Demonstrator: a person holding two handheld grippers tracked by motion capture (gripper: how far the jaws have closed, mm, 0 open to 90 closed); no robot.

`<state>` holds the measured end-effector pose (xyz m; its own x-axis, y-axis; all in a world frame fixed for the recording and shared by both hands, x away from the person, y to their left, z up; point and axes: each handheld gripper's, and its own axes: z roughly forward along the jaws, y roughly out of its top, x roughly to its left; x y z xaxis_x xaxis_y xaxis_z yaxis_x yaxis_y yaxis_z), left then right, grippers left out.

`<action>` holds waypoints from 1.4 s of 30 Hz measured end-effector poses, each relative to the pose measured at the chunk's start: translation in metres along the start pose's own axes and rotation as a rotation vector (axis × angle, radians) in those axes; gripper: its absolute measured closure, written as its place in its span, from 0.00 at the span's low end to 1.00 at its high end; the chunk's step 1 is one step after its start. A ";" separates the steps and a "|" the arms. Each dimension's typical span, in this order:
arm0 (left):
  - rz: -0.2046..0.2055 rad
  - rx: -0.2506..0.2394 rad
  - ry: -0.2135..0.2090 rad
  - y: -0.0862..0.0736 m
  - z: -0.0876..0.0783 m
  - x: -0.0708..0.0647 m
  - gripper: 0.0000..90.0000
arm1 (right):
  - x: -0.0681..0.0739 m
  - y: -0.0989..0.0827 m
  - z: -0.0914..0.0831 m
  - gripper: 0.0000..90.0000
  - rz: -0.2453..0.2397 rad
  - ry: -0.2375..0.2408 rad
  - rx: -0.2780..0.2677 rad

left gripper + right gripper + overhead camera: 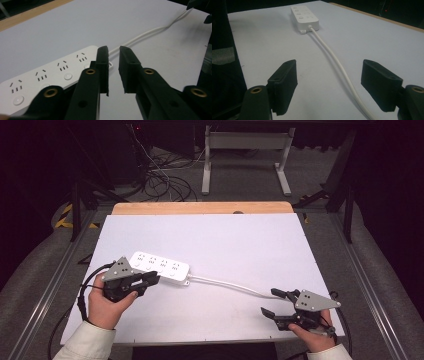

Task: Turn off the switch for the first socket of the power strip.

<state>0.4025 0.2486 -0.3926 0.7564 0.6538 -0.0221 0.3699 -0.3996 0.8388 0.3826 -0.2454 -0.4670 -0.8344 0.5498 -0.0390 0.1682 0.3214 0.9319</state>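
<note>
Meanwhile, a white table (240,240) spreads under both grippers, with a bare wooden strip along its far edge. On it lies a white power strip (161,265) with four socket groups, its long side just beyond the tips of the left gripper (150,279). In the left gripper view, the strip runs off to the left of the jaws and partly under the left one, its cable end showing through the gap. A white cable (230,286) leaves that end and curves across the table to the right gripper (274,303). In the right gripper view, the cable passes along the table between the widely parted jaws, nearer the right one, and neither pad presses on it. The left gripper's jaws stand almost together, a narrow slit between the pads (103,67), with nothing clamped in them. A person's hands hold both grippers near the table's near edge.
</note>
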 end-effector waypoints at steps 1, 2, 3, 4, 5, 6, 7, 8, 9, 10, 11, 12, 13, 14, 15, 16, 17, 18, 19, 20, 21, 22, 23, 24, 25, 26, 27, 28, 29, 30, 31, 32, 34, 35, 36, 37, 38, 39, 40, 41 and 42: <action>0.000 0.011 -0.002 0.002 0.001 0.002 0.94 | 0.000 0.000 0.000 0.33 0.000 0.000 0.000; -0.002 0.016 0.000 0.003 0.002 0.003 0.97 | 0.000 0.000 0.000 0.33 0.000 0.001 0.001; -0.010 0.025 -0.010 0.005 0.003 0.004 1.00 | 0.000 0.000 0.000 0.33 0.000 0.001 0.001; -0.013 0.035 -0.010 0.006 0.004 0.005 1.00 | 0.000 0.000 0.000 0.33 0.000 0.002 0.001; -0.019 0.037 -0.012 0.008 0.005 0.006 1.00 | 0.000 0.000 0.000 0.33 0.000 0.003 0.002; -0.019 0.045 -0.012 0.010 0.006 0.008 1.00 | 0.000 0.000 0.000 0.33 0.000 0.003 0.002; -0.017 0.052 -0.008 0.011 0.007 0.009 1.00 | 0.000 0.000 0.000 0.33 0.000 0.004 0.002; -0.039 0.057 -0.018 0.013 0.008 0.009 1.00 | 0.000 0.000 0.000 0.33 0.000 0.004 0.002; -0.029 0.064 -0.011 0.014 0.009 0.012 1.00 | 0.000 0.000 0.000 0.33 0.000 0.004 0.002; -0.041 0.075 -0.008 0.017 0.012 0.014 1.00 | 0.000 0.000 0.000 0.33 0.002 0.005 0.005; -0.041 0.075 -0.008 0.017 0.012 0.014 1.00 | 0.000 0.000 0.001 0.33 0.002 0.005 0.006; -0.049 0.080 -0.009 0.018 0.013 0.015 1.00 | 0.000 0.000 0.001 0.33 0.002 0.006 0.006; -0.053 0.085 -0.009 0.020 0.015 0.017 1.00 | 0.000 0.000 0.001 0.33 0.002 0.006 0.006; -0.059 0.086 -0.012 0.021 0.016 0.018 1.00 | 0.000 0.000 0.001 0.33 0.002 0.006 0.006; -0.060 0.090 -0.011 0.022 0.017 0.019 1.00 | 0.000 0.000 0.001 0.33 0.001 0.007 0.007; -0.069 0.095 -0.014 0.024 0.019 0.020 1.00 | 0.000 0.000 0.001 0.33 0.000 0.007 0.008; -0.065 0.106 -0.011 0.025 0.021 0.021 1.00 | 0.000 -0.001 0.001 0.33 0.000 0.007 0.008; -0.071 0.114 -0.009 0.026 0.023 0.022 1.00 | 0.000 0.000 0.001 0.33 -0.001 0.006 0.011; -0.065 0.134 0.003 0.027 0.028 0.024 1.00 | 0.000 0.000 0.001 0.33 -0.001 0.007 0.011; -0.070 0.144 0.003 0.027 0.030 0.025 1.00 | 0.000 0.000 0.001 0.33 -0.001 0.008 0.011; -0.070 0.144 0.003 0.027 0.030 0.025 1.00 | 0.000 0.000 0.001 0.33 -0.001 0.008 0.012; -0.073 0.157 0.001 0.027 0.033 0.026 1.00 | 0.000 0.000 0.001 0.33 -0.002 0.010 0.013; -0.074 0.167 0.003 0.026 0.035 0.028 1.00 | 0.000 0.000 0.001 0.33 -0.002 0.011 0.011; -0.077 0.176 0.007 0.026 0.038 0.030 1.00 | 0.001 0.000 0.001 0.33 -0.002 0.012 0.010; -0.085 0.179 0.008 0.026 0.040 0.032 1.00 | 0.001 0.000 0.001 0.33 -0.003 0.011 0.011; -0.092 0.186 0.005 0.026 0.042 0.034 1.00 | 0.000 0.000 0.001 0.33 -0.003 0.012 0.013; -0.096 0.189 0.007 0.025 0.045 0.036 1.00 | 0.000 0.000 0.001 0.33 -0.003 0.012 0.013; -0.100 0.197 0.004 0.025 0.047 0.038 1.00 | 0.000 0.000 0.001 0.33 -0.003 0.012 0.013; -0.108 0.218 -0.001 0.025 0.052 0.041 1.00 | 0.000 0.000 0.001 0.33 -0.001 0.014 0.013; -0.108 0.218 -0.001 0.025 0.052 0.041 1.00 | 0.000 0.000 0.002 0.33 0.000 0.016 0.013; -0.109 0.228 0.001 0.025 0.055 0.043 1.00 | 0.000 0.000 0.002 0.33 0.000 0.019 0.012; -0.115 0.239 -0.003 0.025 0.057 0.045 1.00 | 0.000 0.000 0.002 0.33 0.000 0.019 0.012; -0.139 0.249 -0.017 0.025 0.062 0.049 1.00 | 0.000 -0.001 0.002 0.33 0.002 0.021 0.015; -0.141 0.260 -0.018 0.024 0.063 0.050 1.00 | 0.000 -0.001 0.002 0.33 0.002 0.022 0.016; -0.149 0.266 -0.019 0.024 0.065 0.051 1.00 | 0.000 -0.001 0.002 0.33 0.003 0.024 0.015; -0.146 0.273 -0.022 0.024 0.067 0.053 1.00 | 0.000 -0.001 0.002 0.33 0.002 0.025 0.015; -0.157 0.280 -0.027 0.024 0.068 0.053 1.00 | 0.000 -0.001 0.002 0.33 0.002 0.025 0.015; -0.163 0.283 -0.027 0.024 0.070 0.053 1.00 | 0.000 -0.001 0.002 0.33 0.003 0.026 0.015; -0.156 0.288 -0.025 0.024 0.071 0.054 1.00 | 0.000 -0.001 0.002 0.33 0.003 0.027 0.015; -0.164 0.297 -0.034 0.023 0.074 0.055 1.00 | 0.000 -0.001 0.002 0.33 0.003 0.028 0.015; -0.164 0.297 -0.034 0.023 0.074 0.055 1.00 | 0.000 -0.001 0.002 0.33 0.003 0.028 0.015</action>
<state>0.4926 0.2274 -0.4146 0.6896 0.7050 -0.1656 0.6252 -0.4641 0.6274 0.3839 -0.2442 -0.4689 -0.8482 0.5290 -0.0259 0.1784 0.3313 0.9265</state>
